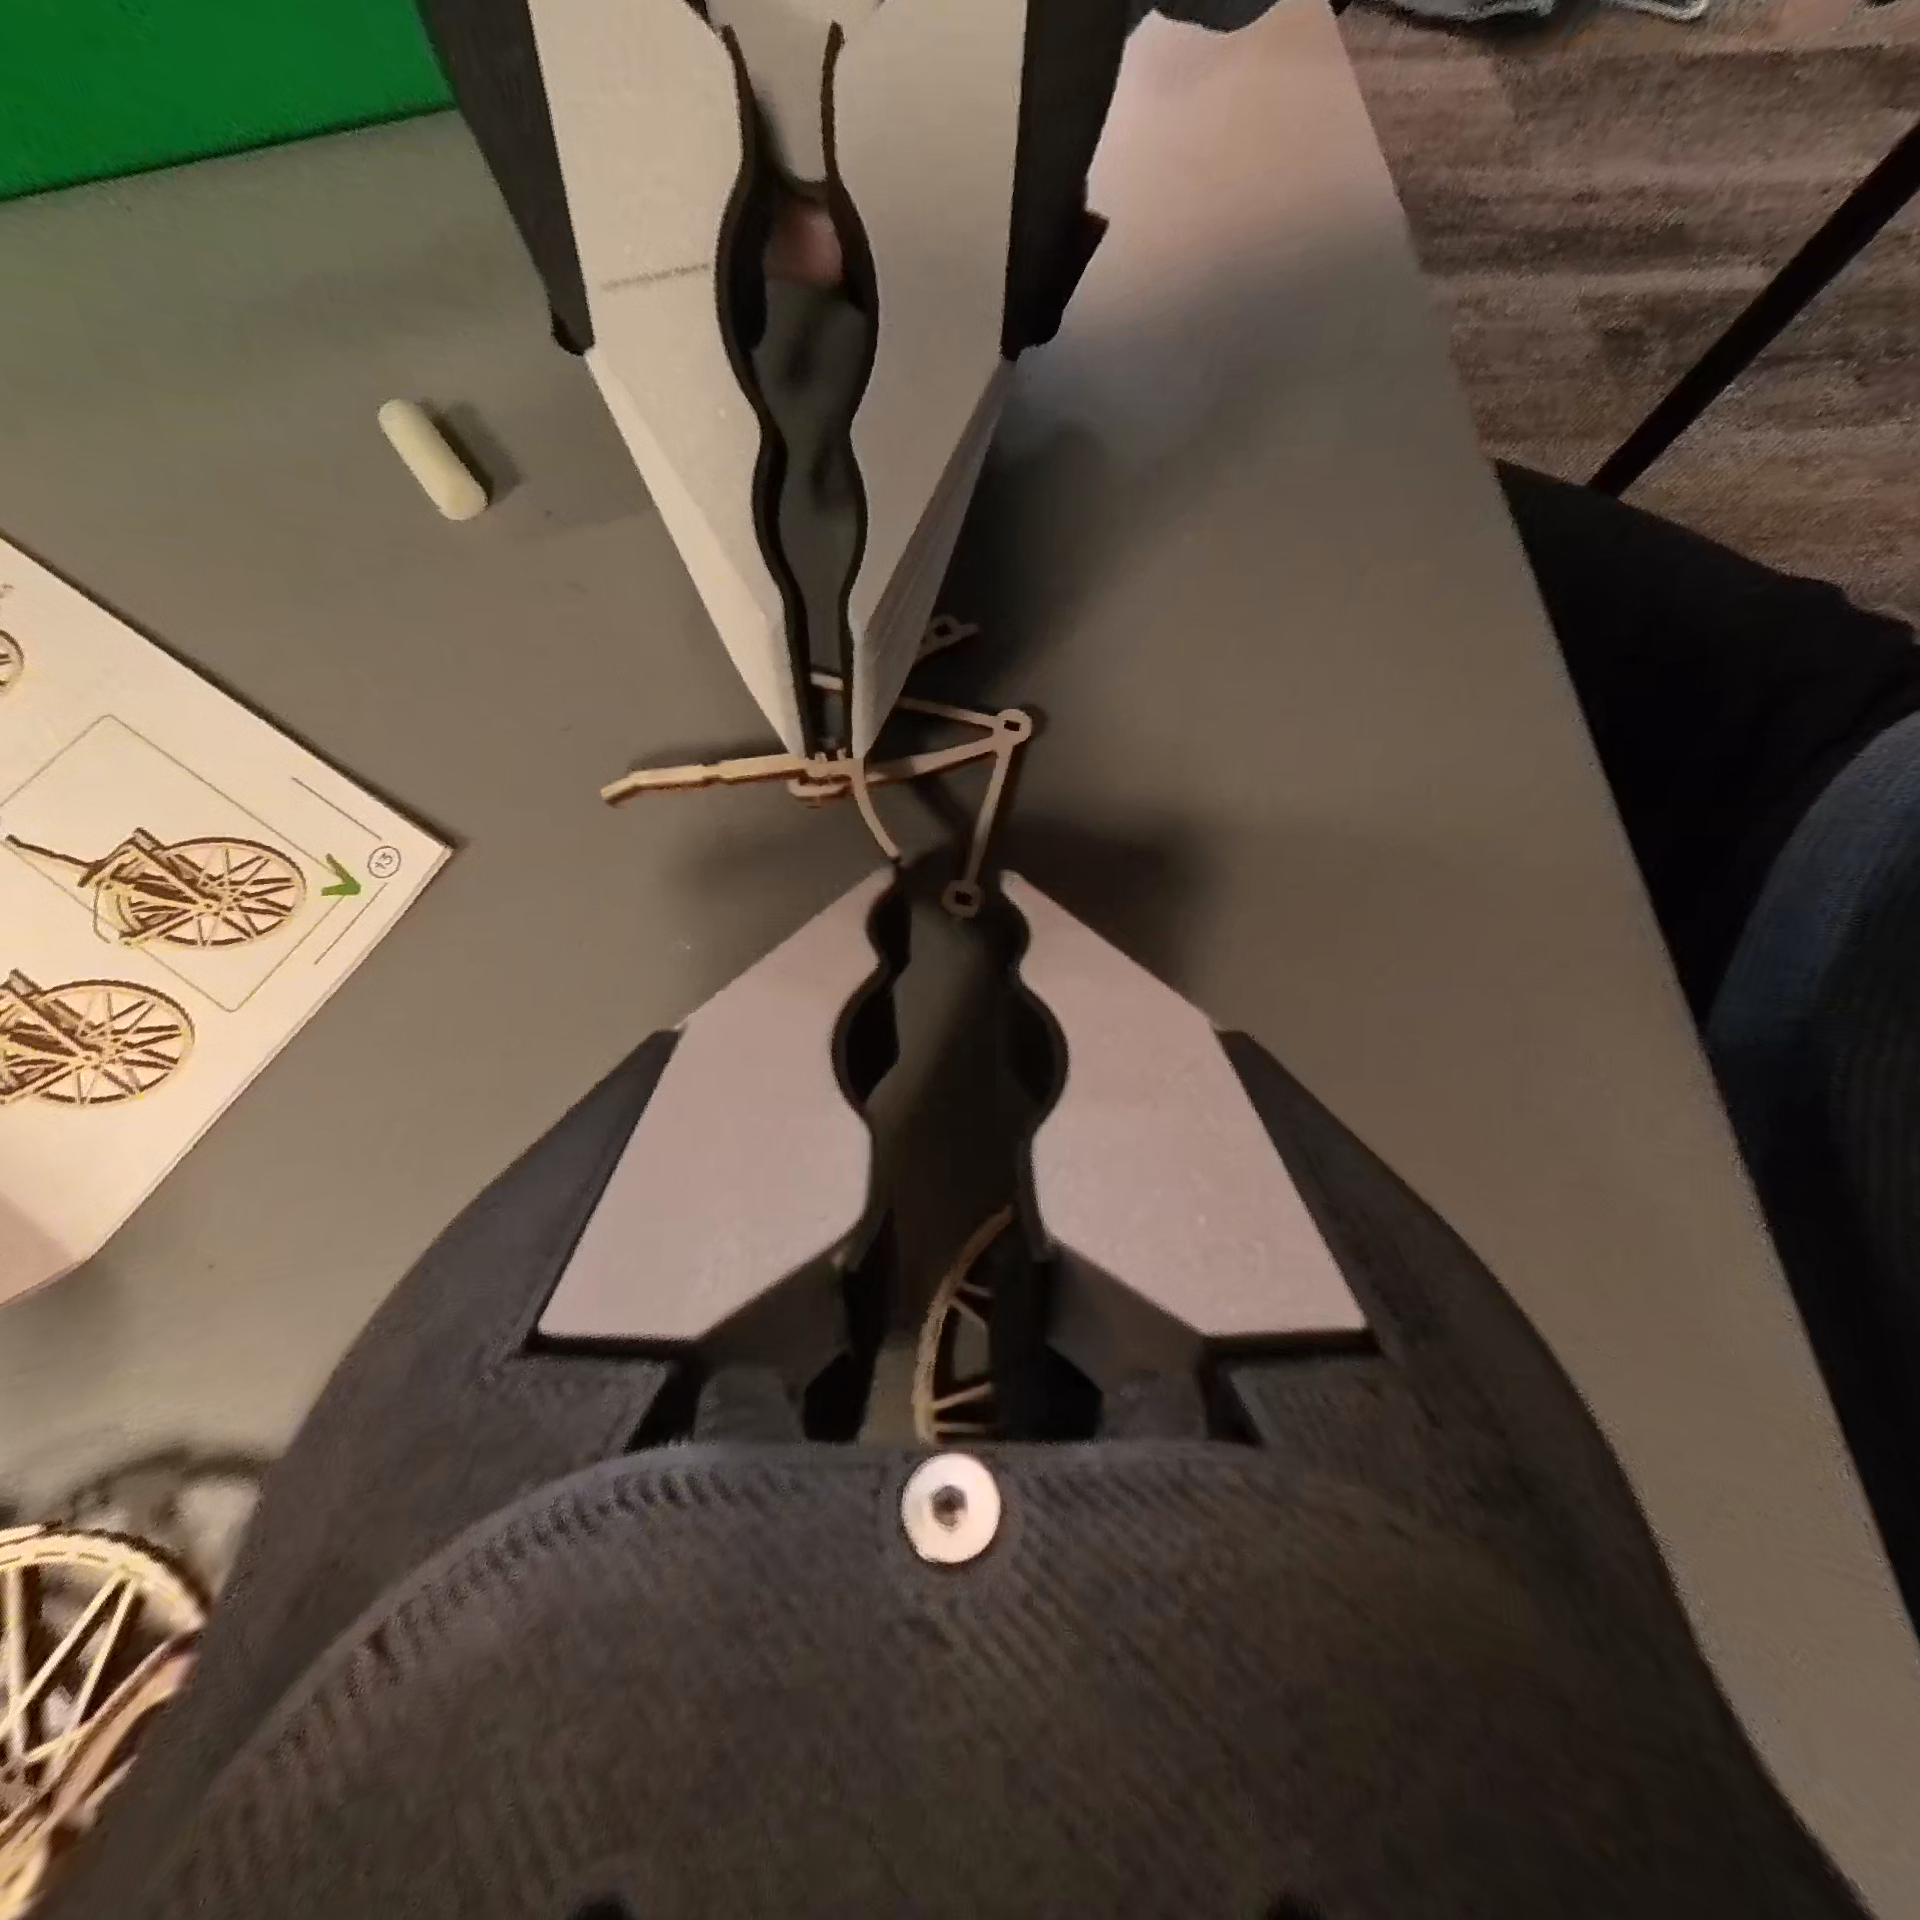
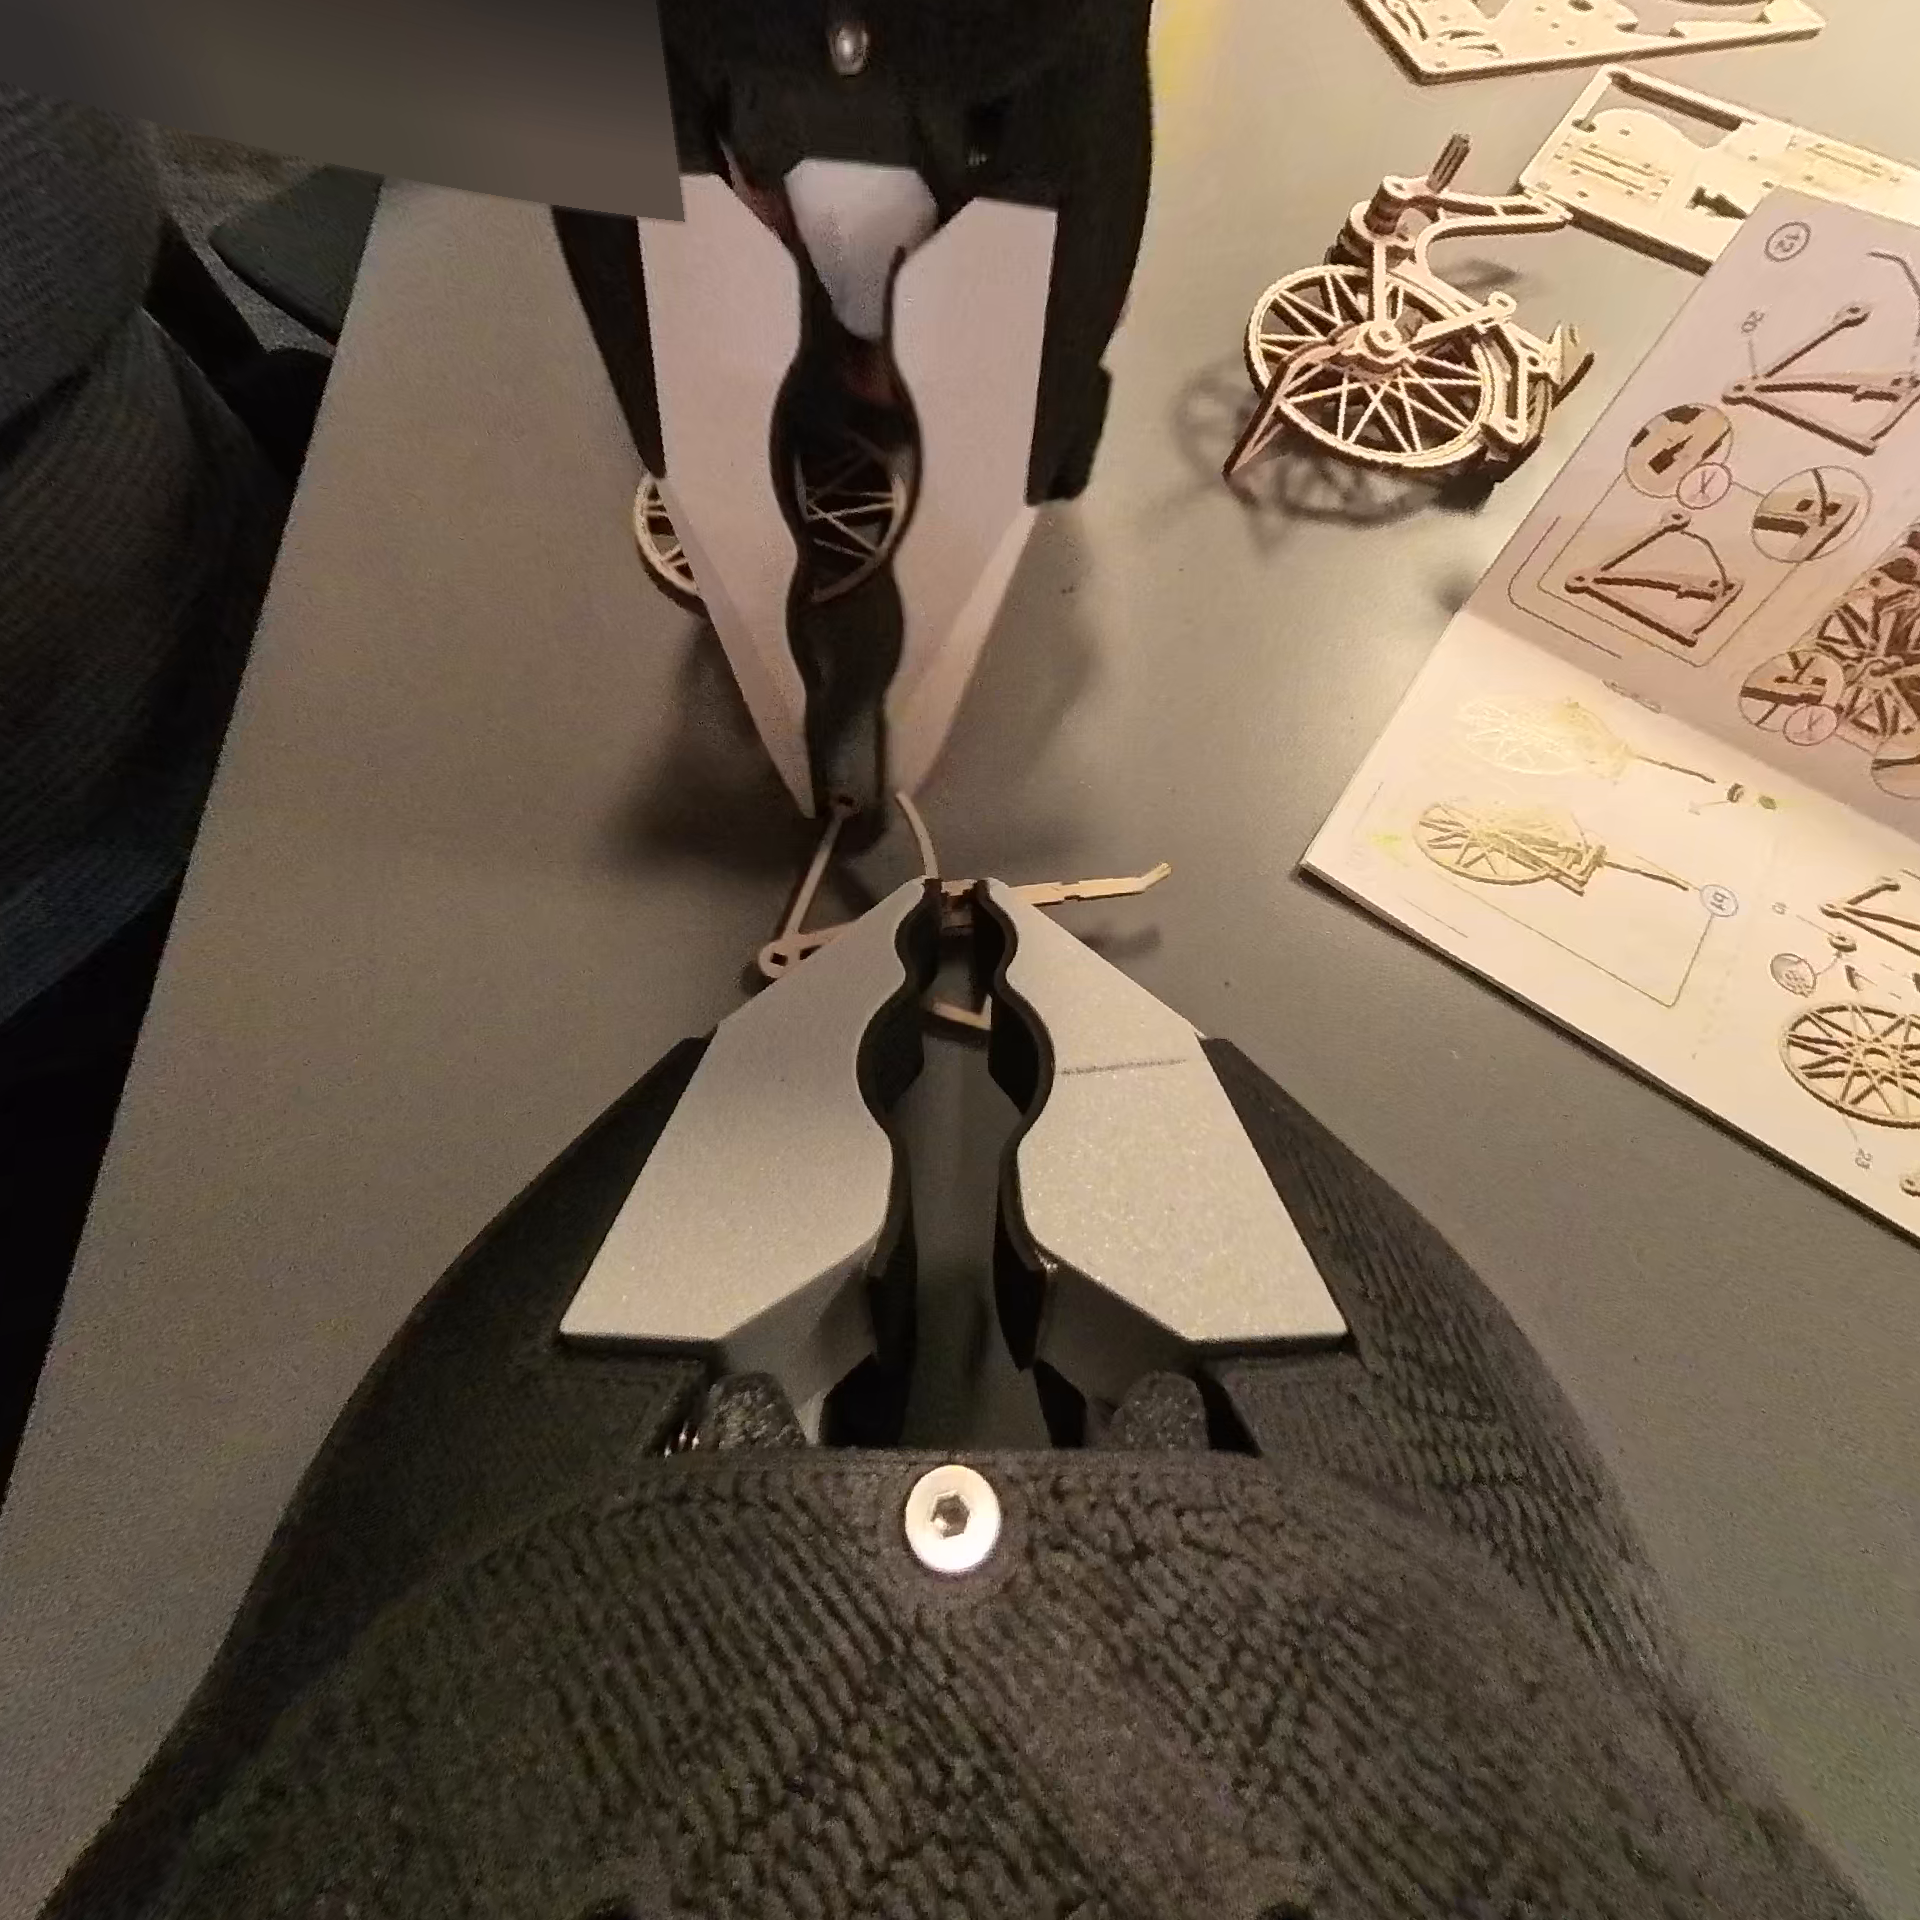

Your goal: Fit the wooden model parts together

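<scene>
Wooden model parts, thin pale laser-cut plywood pieces, lie between my two claws on the dark grey counter (image 1: pixel 312 644). The main piece is a slender triangular wooden frame (image 1: pixel 977 769) made of thin rods with small ring ends, joined to a flat notched wooden lever (image 1: pixel 696 777) that points out sideways.

My right claw (image 2: pixel 951 896), with grey angular fingers on a black textured body, is clenched on the junction where the lever meets the frame; in the left wrist view it comes down from the top with its tips pinched on that joint.

My left claw (image 1: pixel 951 894), of the same grey and black build, has its tips almost together at a ring end of the frame. From the right wrist view that ring sits between its fingertips, so it appears to be gripping the frame, though the contact is small and hard to make out.

A spoked wooden wheel (image 2: pixel 831 520) lies on the counter under my left claw, seen through the gap between its fingers.

Further off stand a partly built wooden cycle model (image 2: pixel 1392 364), an open printed instruction booklet (image 2: pixel 1621 727) and flat wooden part sheets (image 2: pixel 1621 177). A small pale cylinder (image 1: pixel 431 457) lies apart on the counter near a green surface (image 1: pixel 187 73).
</scene>
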The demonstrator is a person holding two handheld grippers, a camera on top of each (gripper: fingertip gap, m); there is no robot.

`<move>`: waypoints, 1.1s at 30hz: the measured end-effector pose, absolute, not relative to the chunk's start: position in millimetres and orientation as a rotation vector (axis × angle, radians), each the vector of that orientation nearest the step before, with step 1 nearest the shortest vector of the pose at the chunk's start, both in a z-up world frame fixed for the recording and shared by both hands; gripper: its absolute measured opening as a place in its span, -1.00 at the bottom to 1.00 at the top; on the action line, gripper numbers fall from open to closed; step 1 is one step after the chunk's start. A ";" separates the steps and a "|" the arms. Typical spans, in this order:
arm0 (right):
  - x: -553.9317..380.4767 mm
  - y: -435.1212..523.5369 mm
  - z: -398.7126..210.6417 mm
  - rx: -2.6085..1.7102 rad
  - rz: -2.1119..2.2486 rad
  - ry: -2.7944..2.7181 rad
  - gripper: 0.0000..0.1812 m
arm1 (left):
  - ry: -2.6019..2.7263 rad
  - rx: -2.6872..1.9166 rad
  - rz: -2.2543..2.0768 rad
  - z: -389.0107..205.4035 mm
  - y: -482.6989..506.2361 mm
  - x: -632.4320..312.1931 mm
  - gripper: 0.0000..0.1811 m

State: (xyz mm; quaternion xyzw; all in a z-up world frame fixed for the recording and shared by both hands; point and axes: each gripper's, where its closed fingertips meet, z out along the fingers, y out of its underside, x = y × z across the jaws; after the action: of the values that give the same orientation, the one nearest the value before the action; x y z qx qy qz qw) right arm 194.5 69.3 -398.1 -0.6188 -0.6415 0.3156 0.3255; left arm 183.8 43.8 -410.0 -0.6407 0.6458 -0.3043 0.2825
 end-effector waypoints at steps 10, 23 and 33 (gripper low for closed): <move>197.4 74.1 -394.7 -1.669 0.890 -1.625 -0.97 | 1.726 -1.728 -0.867 -409.7 40.9 184.5 -0.92; 197.5 74.8 -398.3 -1.695 0.884 -1.634 -0.97 | 1.722 -1.734 -0.872 -409.7 41.3 184.2 -0.92; 194.9 75.0 -398.9 -1.693 0.867 -1.636 -0.97 | 1.721 -1.735 -0.874 -409.7 41.5 184.5 -0.93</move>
State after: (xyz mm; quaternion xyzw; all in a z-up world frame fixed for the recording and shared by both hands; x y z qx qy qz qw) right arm 194.9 75.0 -398.9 -0.6414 -0.6197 0.3283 0.3112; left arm 184.5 41.5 -409.7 -0.6437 0.6386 -0.3241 0.2696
